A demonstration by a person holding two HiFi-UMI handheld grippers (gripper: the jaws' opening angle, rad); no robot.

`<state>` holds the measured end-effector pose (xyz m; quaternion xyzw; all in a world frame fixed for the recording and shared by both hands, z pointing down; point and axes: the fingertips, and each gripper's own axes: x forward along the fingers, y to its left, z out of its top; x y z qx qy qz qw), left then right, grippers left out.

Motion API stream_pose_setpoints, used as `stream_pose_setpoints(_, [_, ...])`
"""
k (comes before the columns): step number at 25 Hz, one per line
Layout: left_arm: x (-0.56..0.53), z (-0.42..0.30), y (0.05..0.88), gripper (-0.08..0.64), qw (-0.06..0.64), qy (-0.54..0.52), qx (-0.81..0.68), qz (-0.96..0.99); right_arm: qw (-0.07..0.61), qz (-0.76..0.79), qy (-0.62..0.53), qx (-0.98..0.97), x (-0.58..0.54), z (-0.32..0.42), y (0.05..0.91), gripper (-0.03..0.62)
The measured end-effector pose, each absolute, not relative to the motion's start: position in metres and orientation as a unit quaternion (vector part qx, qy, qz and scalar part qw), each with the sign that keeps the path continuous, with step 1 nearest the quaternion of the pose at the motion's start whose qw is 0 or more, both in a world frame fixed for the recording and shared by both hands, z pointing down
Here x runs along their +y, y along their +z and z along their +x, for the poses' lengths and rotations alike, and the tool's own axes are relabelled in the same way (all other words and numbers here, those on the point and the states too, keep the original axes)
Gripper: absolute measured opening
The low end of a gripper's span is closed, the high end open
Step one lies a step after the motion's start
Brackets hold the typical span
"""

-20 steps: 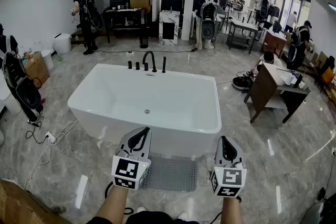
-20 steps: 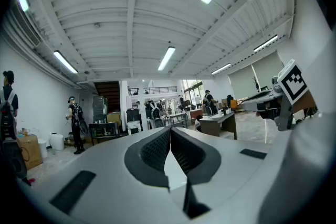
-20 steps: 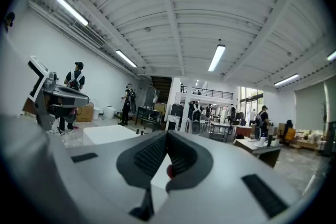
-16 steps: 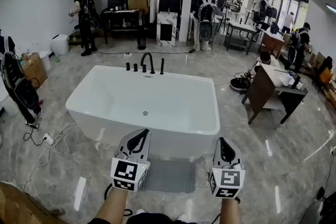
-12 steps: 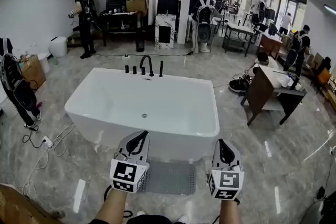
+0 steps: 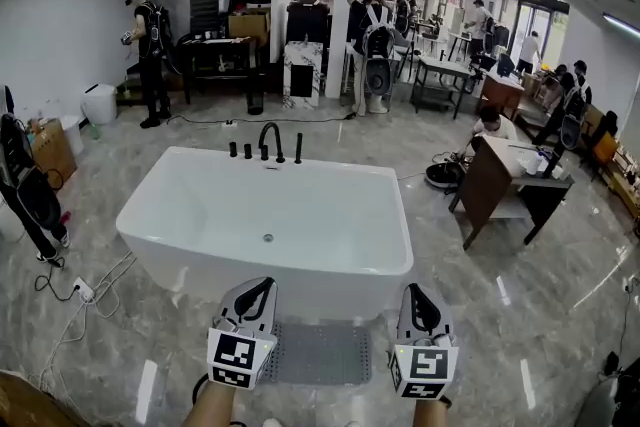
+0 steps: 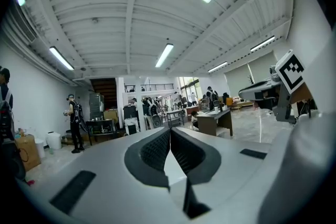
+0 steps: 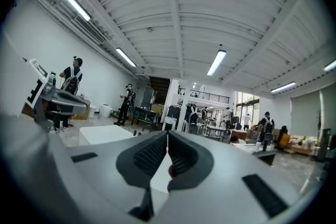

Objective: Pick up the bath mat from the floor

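Observation:
A grey perforated bath mat (image 6: 320, 353) lies flat on the marble floor, right in front of the white bathtub (image 6: 265, 220). My left gripper (image 6: 262, 286) hangs above the mat's left end, jaws shut and empty. My right gripper (image 6: 411, 293) hovers above the mat's right end, also shut with nothing in it. Both point forward and up, well above the floor. In the left gripper view the left gripper (image 7: 170, 131) shows its pads pressed together against the ceiling and hall. In the right gripper view the right gripper (image 8: 167, 136) is the same, and the mat is out of sight in both.
Black taps (image 6: 268, 141) stand on the tub's far rim. A brown desk (image 6: 500, 180) stands to the right, with a seated person behind it. Cables and a power strip (image 6: 80, 291) lie on the floor at left. People with backpacks stand at the left and back.
The head view has tilted up slightly, so the tub and both grippers sit lower in the picture. Both grippers stay shut above the mat.

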<state>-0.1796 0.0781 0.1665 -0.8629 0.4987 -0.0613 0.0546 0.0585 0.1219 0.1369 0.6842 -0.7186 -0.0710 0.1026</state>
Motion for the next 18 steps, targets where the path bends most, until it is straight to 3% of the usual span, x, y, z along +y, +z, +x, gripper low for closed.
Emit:
stream_pose_setpoints(9, [0.065, -0.23, 0.184, 0.009, 0.004, -0.051, 0.513, -0.857, 0.103, 0.691, -0.066, -0.712, 0.124, 0.036, 0.139, 0.023])
stream_pose_setpoints(18, [0.022, -0.174, 0.188, 0.009, 0.02, -0.067, 0.522, -0.85, 0.103, 0.688, -0.063, -0.716, 0.076, 0.101, 0.15, 0.023])
